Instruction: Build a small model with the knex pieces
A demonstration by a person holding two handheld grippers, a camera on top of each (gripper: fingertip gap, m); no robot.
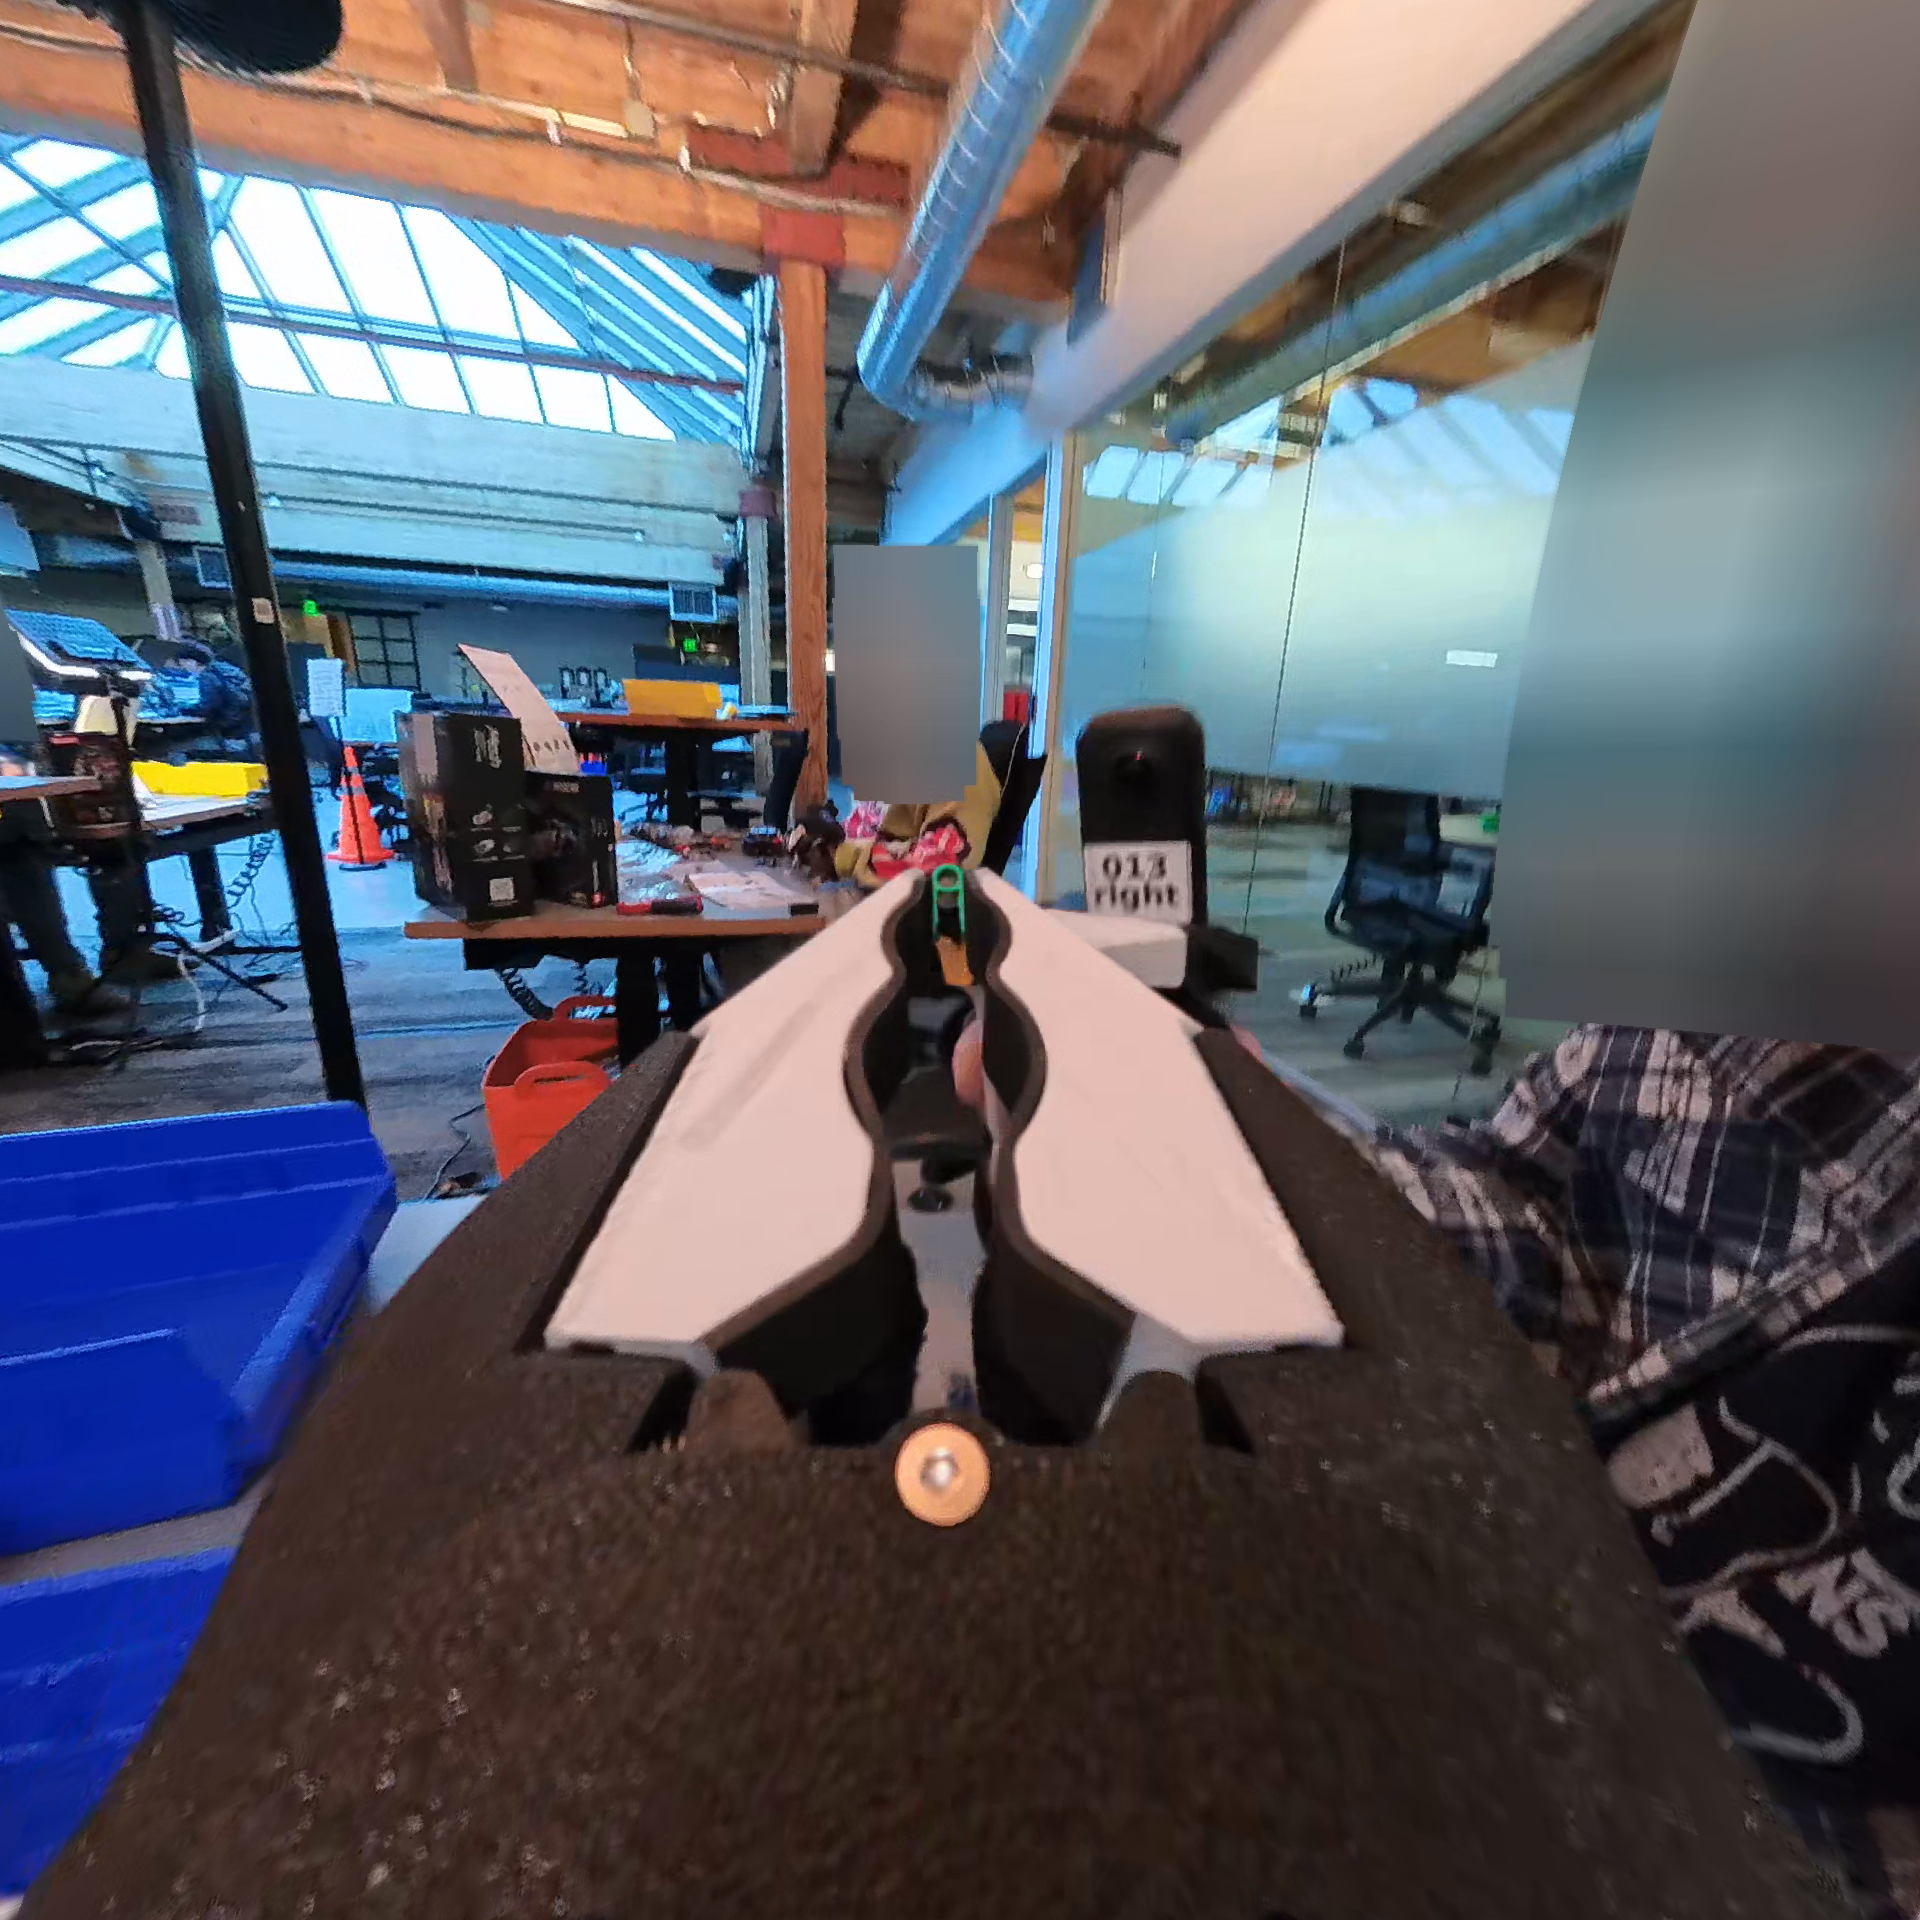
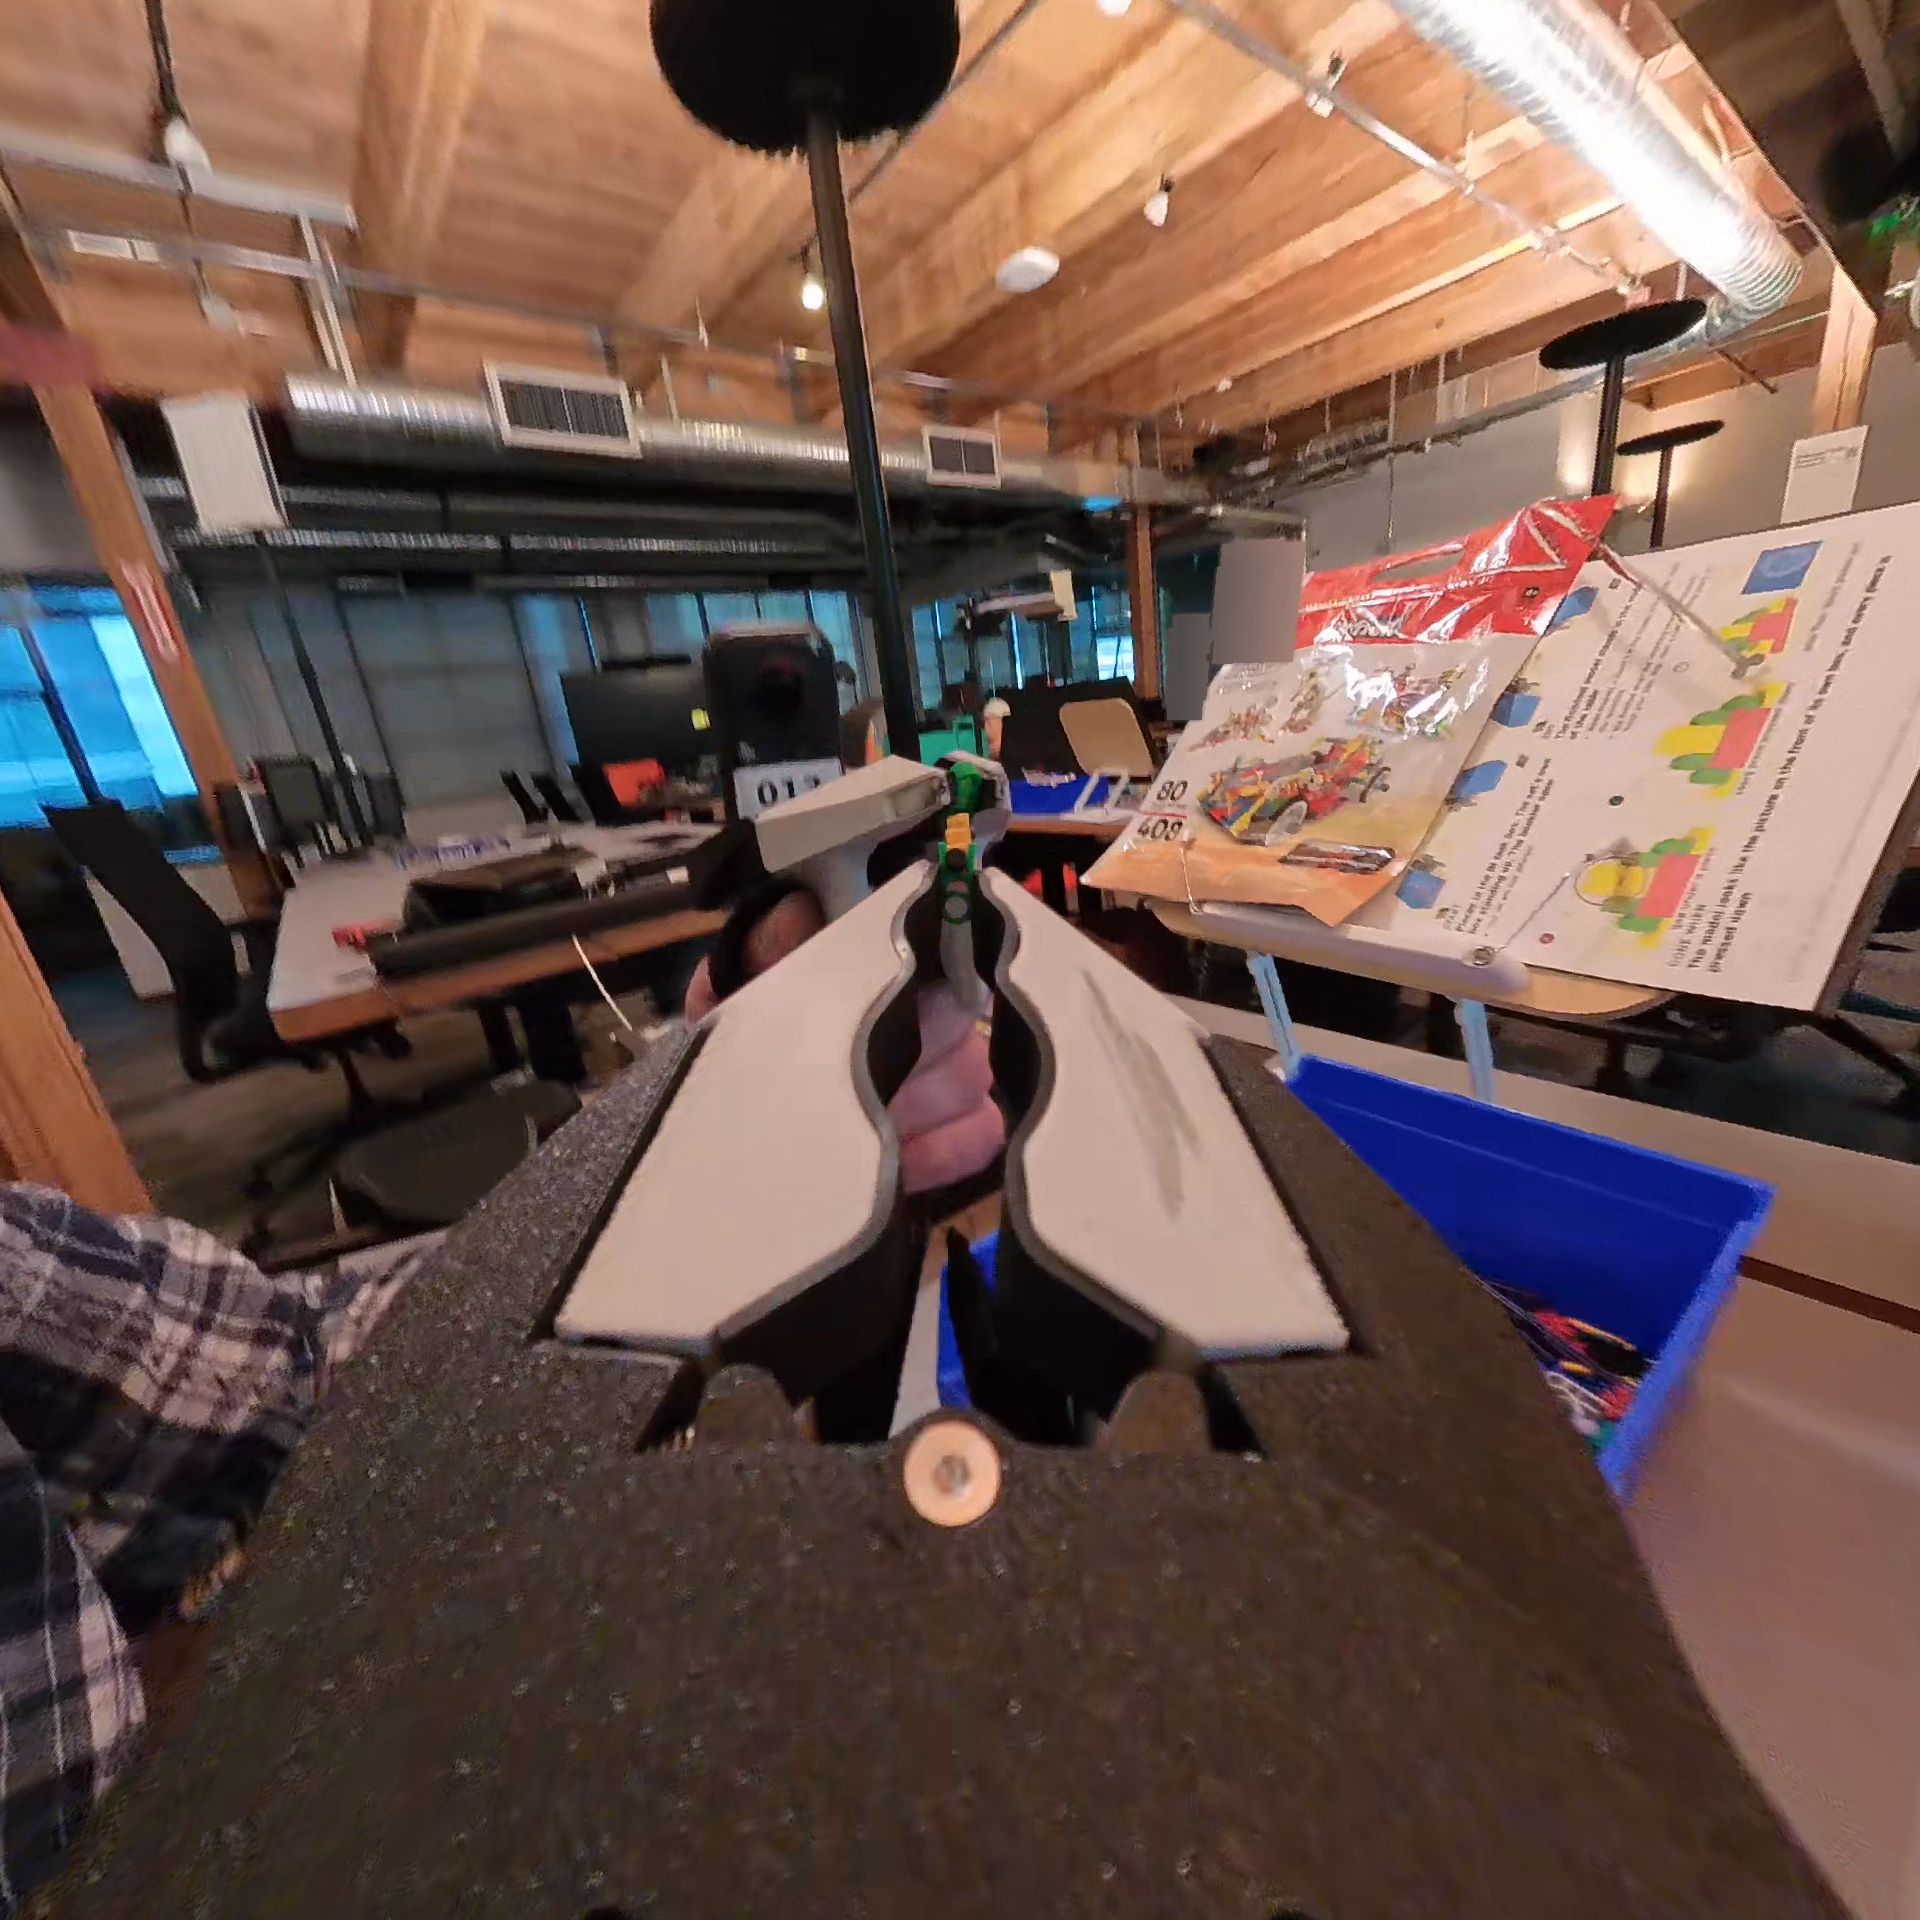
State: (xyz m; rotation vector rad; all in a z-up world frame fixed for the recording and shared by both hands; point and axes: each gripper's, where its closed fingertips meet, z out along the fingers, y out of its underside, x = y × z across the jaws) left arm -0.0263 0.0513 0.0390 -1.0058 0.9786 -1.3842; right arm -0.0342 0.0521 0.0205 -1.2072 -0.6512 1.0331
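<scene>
Claws (image 1: 948, 883) (image 2: 961, 871) pinch green-yellow toy piece (image 2: 956, 862)

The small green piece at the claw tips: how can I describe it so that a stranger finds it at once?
In the right wrist view, follow the two grey fingers to their tips. There the right claw pinches a small green piece, with a yellow part just above it. It is the only bright green thing between the two claws, held up in the air, not in the blue bin.
</scene>
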